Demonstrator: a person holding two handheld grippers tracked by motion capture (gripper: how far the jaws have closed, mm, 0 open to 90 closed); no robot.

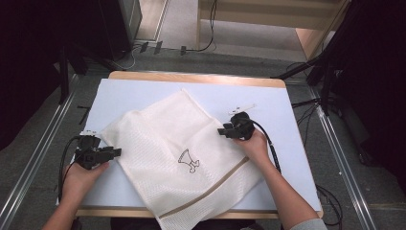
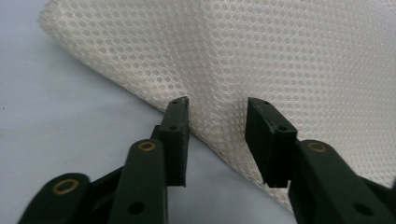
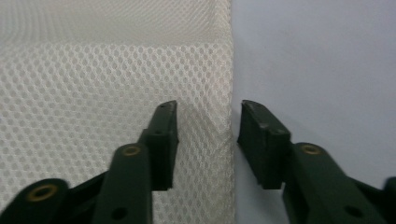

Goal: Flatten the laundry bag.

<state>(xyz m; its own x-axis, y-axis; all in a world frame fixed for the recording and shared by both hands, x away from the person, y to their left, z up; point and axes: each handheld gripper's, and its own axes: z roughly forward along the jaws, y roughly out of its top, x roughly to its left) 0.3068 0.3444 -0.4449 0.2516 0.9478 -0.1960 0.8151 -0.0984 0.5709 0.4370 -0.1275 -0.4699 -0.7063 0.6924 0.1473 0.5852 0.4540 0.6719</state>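
While the white mesh laundry bag (image 1: 179, 155) is lying flat and askew on the pale blue bench (image 1: 287, 143), its edges are being straddled from both sides. The left claw (image 2: 217, 140) is being held partly spread over the bag's left edge — not pinching it. The right claw (image 3: 205, 142) is likewise being kept apart across the right hem — mesh between, unpressed.

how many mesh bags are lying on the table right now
1. A single cream-white mesh laundry bag with a tan stripe lies diagonally across the pale blue table, its lower corner hanging over the near edge. Nothing suggests another under it, though that can't be ruled out.
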